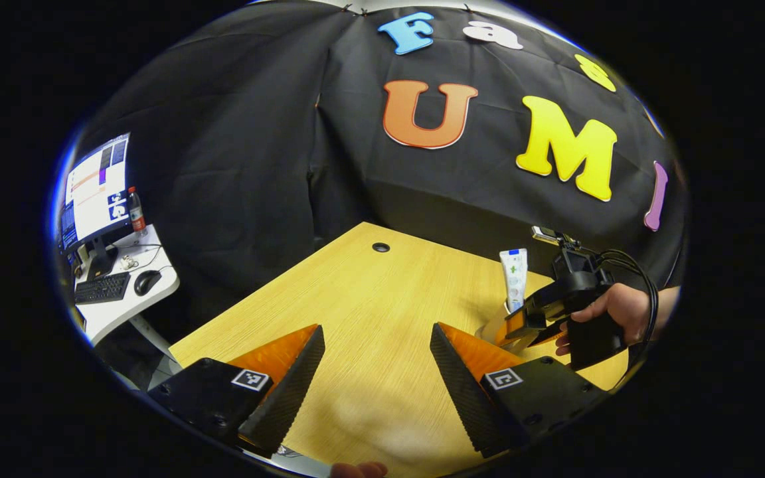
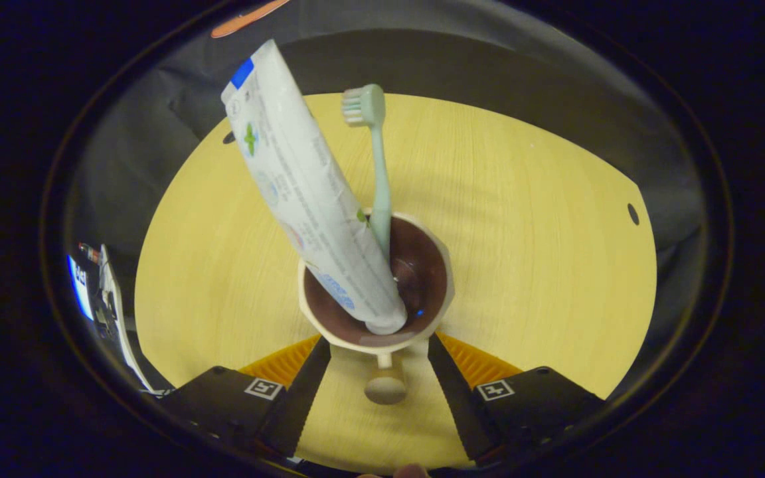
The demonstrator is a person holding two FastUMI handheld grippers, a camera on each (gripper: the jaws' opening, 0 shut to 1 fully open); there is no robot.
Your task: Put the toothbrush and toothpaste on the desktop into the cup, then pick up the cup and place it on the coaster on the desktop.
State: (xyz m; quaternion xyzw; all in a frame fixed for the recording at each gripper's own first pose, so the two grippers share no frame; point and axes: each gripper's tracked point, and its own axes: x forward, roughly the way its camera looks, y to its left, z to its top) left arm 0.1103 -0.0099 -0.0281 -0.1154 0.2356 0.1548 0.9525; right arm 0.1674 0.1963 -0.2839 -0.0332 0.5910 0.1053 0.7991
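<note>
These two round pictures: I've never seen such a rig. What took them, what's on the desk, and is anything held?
No robot here: a person holds a two-finger claw in each hand, and a camera rides on each.

The left gripper view looks over the left claw, open above the bare wooden desk. Farther off a hand holds the right claw by the cup.

The right gripper view looks down along the right claw at the cup, with the toothpaste and toothbrush standing inside. The cup's handle lies between the open fingers; whether they touch it I cannot tell.
</note>
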